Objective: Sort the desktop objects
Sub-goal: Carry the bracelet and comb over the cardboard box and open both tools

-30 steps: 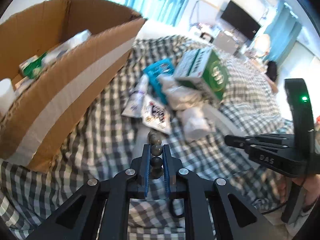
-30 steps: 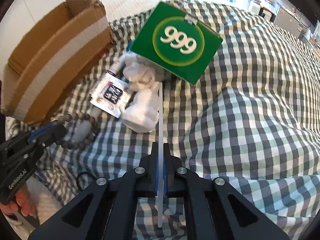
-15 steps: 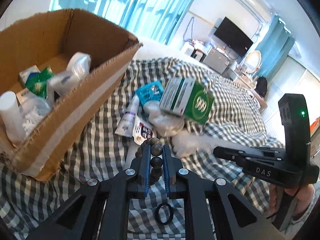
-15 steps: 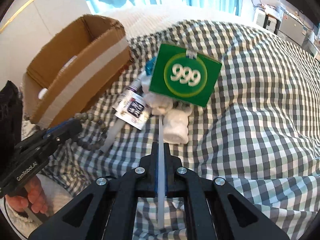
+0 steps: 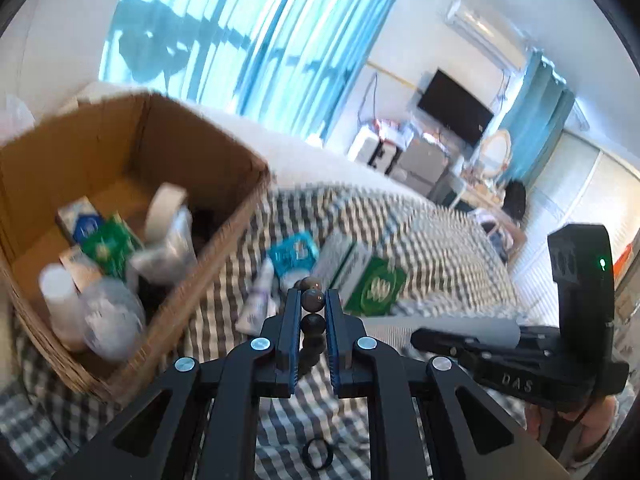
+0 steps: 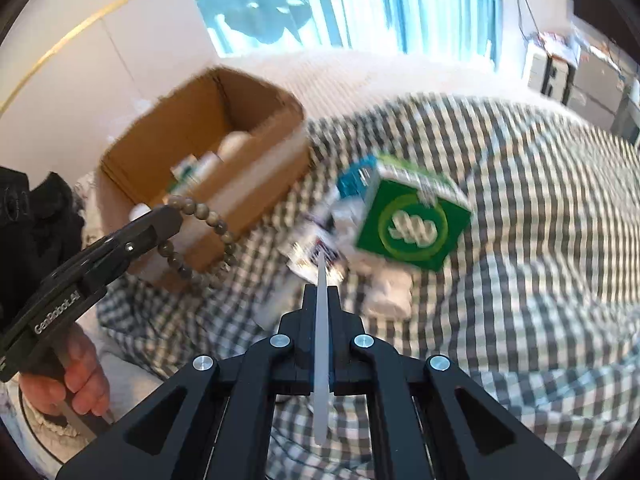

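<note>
Carry step, both hands loaded, nothing dropped in yet

Left gripper [image 5: 313,300]: jaws nearly together, pinched on bead bracelet [image 6: 208,236]; loop hangs free off the tips in the right wrist view, in front of cardboard box [image 5: 224,240]

Right gripper [image 6: 322,288]: jaws fully closed on thin pale flat strip [image 6: 322,344], possibly a ruler, seen edge-on; runs out past the tips and back between the fingers

Both held clear above checked cloth [image 6: 540,240]. Box open-topped, already holding bottles and small packs

Left on the cloth: green carton [image 6: 412,228], teal pack [image 5: 294,254], small tube [image 5: 256,300], printed sachet [image 6: 316,252], white wad [image 6: 390,292], small black ring [image 5: 318,454] near the bottom edge. Sorting judged partway

Next, probably: swing bracelet over the open box top, clear the near wall, then let go. Strip long and thin, so likely needs tilting end-down to fit among the things inside
</note>
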The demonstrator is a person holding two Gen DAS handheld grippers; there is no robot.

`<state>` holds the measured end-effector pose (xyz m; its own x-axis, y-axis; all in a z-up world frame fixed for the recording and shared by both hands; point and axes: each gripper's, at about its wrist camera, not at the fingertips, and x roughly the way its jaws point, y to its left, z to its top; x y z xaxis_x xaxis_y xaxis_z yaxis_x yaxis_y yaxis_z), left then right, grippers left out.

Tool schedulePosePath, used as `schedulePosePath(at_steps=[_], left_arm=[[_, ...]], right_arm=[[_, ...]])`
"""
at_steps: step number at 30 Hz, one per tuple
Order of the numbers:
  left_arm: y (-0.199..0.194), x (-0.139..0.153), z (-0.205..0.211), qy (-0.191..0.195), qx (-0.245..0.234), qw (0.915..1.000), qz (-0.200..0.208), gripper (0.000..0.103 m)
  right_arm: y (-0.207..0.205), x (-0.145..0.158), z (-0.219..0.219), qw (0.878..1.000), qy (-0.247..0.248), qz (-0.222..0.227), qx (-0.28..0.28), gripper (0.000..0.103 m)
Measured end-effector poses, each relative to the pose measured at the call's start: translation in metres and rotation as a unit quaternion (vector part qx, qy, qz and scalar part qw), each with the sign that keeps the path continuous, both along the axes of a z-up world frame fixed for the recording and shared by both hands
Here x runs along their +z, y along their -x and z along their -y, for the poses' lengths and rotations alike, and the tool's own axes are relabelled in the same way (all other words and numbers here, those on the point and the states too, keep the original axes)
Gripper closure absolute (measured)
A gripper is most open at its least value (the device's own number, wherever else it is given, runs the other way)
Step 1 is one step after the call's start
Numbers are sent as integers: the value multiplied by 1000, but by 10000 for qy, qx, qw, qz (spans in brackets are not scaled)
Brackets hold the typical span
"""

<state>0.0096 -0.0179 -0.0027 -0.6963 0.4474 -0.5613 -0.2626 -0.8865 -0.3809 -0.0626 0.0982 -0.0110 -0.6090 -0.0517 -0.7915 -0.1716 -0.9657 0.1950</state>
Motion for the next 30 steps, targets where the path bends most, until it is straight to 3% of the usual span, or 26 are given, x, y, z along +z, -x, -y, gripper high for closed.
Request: schedulePosePath(at_steps=[4,8,13,15,16,17,18,19,20,21,22,24,26,30], left_arm=[[7,38,14,115,148,9990,-397,92],[28,72,43,276,455,9963,-669,92],[57,65,78,1057,973,9866,-772,92],[66,52,90,1113,966,9870,-634,92],[69,45,98,1021,1008,9878,-613,90],[71,40,101,966,1035,9880,-616,89],[73,37,105,915,1073,9880,-630,81],[75,35,107,901,1087,9879,-649,63],[74,33,107,925,1099,9874,-661,49],[73,33,106,989,1140,9858,-737,26],[71,35,105,1022,1178,9838,-888,14],[63,38,100,1118,1146,9792,-1247,6],[58,41,90,1280,1042,9778,-1292,3],[46,48,78,1154,845,9816,-1264,0]], right_arm=[[24,42,15,9987,-149,-407,252,100],[66,65,31,9964,-102,-662,517,100],[129,50,49,9962,34,-606,628,100],[145,41,47,9966,209,-618,501,99],[151,38,46,9969,234,-617,437,92],[154,35,45,9971,229,-636,356,76],[154,35,43,9971,213,-676,287,67],[152,36,41,9968,181,-745,236,55],[150,38,38,9964,138,-819,191,50],[146,40,36,9959,71,-889,149,50],[139,43,33,9952,-5,-970,85,50],[126,53,27,9935,-80,-1131,11,44],[108,62,20,9916,-104,-1287,-46,24],[60,79,5,9898,-308,-1372,-229,22]])
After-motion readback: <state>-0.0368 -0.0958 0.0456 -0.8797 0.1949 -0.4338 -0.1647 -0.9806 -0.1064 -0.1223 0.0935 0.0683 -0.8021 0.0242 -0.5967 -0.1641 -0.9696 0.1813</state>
